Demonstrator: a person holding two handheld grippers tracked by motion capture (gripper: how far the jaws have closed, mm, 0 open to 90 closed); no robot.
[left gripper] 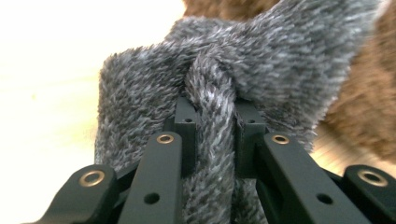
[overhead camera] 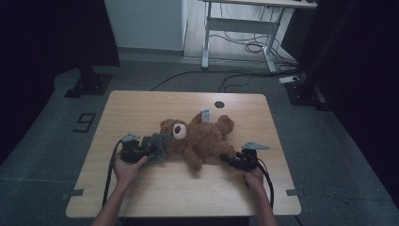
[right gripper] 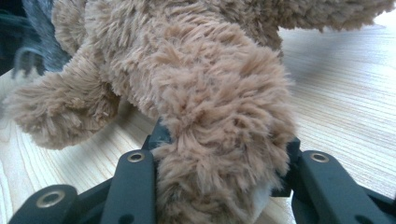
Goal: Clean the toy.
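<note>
wooden table [overhead camera: 141,106] on grey floor [overhead camera: 47,122], left jaws clamped on grey cloth [left gripper: 219,93], right jaws on teddy bear [right gripper: 205,102] leg

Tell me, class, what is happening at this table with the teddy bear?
A person at a wooden table works a handheld gripper in each hand. The left gripper is clamped on a bunched fold of grey fuzzy cloth beside the brown teddy bear's head. The right gripper is clamped on one of the bear's legs. The bear lies on its back in the middle of the table.
</note>
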